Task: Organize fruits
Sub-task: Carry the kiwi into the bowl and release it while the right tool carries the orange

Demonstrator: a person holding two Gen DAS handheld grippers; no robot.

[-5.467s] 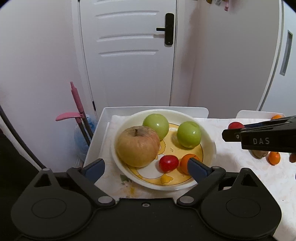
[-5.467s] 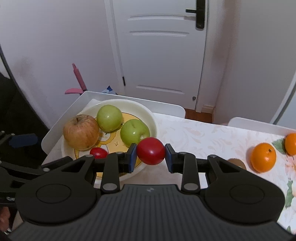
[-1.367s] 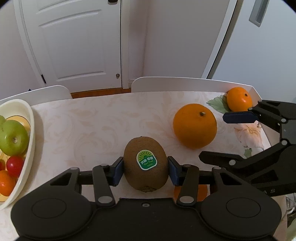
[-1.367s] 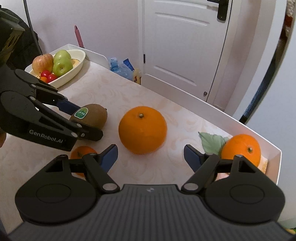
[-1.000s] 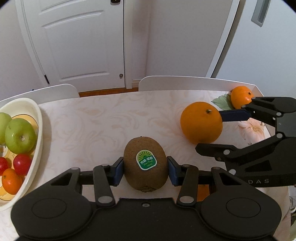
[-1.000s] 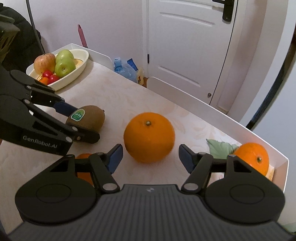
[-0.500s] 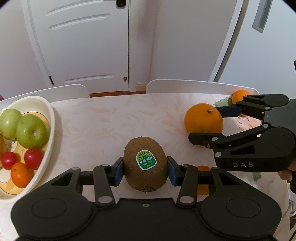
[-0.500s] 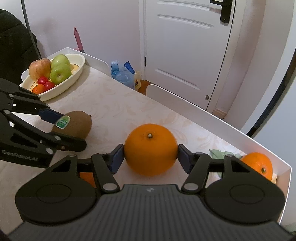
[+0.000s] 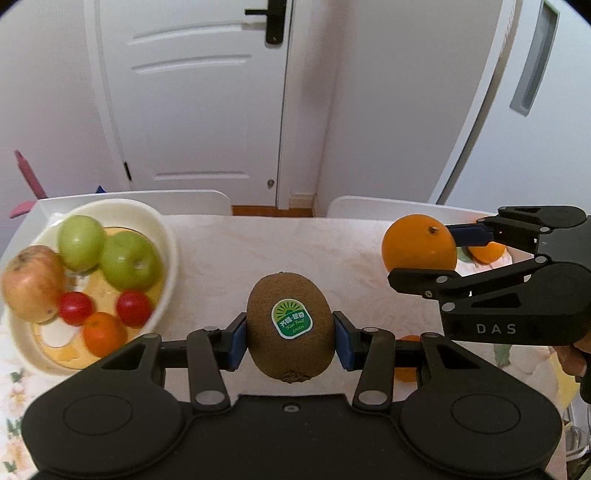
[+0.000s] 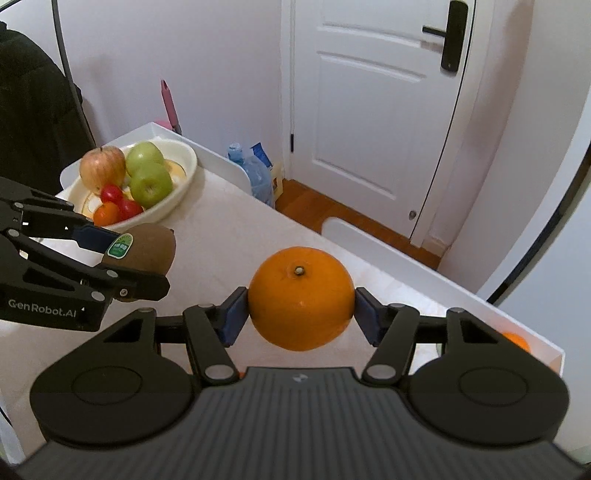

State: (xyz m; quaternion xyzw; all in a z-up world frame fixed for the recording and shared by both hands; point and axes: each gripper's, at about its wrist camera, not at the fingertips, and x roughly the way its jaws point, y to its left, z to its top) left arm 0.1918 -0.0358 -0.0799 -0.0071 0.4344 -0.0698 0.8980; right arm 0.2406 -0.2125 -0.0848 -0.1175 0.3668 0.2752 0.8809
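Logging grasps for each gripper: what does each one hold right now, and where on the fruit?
The left gripper clamps the kiwi across its middle; the right gripper clamps the large orange at its sides.

- A white panelled door (image 9: 207, 99) stands shut behind the table, with a black handle (image 9: 271, 22) near its upper edge.
- A pale tablecloth (image 9: 266, 251) with a faint swirl pattern covers the table.
- White chair backs (image 9: 388, 206) stand against the table's far edge.
- A pink-handled tool (image 10: 169, 101) leans against the wall beyond the table's corner.
- A clear plastic water bottle (image 10: 255, 177) and a blue packet (image 10: 263, 153) sit on the floor near the door.
- A black garment (image 10: 33, 107) hangs at the left edge.
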